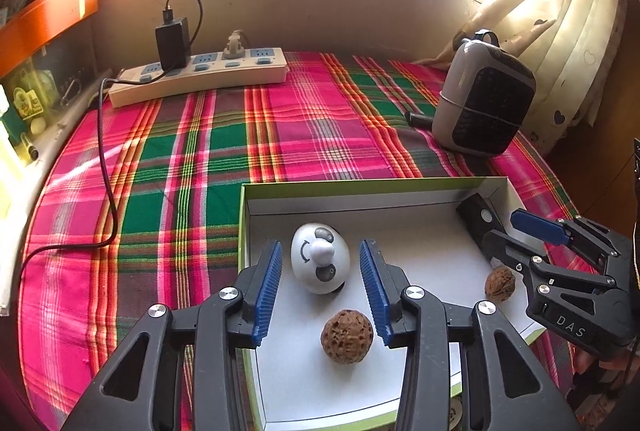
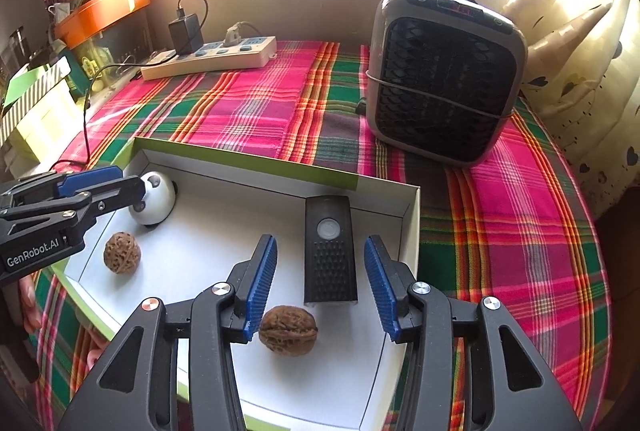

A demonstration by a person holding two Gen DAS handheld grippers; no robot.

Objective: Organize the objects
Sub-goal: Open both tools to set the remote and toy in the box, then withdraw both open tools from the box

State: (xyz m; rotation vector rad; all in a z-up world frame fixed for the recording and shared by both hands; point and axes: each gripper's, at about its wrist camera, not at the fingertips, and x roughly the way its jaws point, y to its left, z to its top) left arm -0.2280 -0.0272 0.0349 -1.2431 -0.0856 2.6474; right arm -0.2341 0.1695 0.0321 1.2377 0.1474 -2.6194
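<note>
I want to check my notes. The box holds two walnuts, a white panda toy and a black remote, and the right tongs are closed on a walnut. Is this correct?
One detail is wrong: the right tongs are open, not closed on anything. In the right wrist view the nearer walnut lies free on the floor of the box. The other walnut, the panda toy and the black remote are in the box as you wrote.

Black linkage grippers (image 1: 320, 289), ribbed blue fingers (image 1: 269, 293), silver screws, white lettering.
</note>
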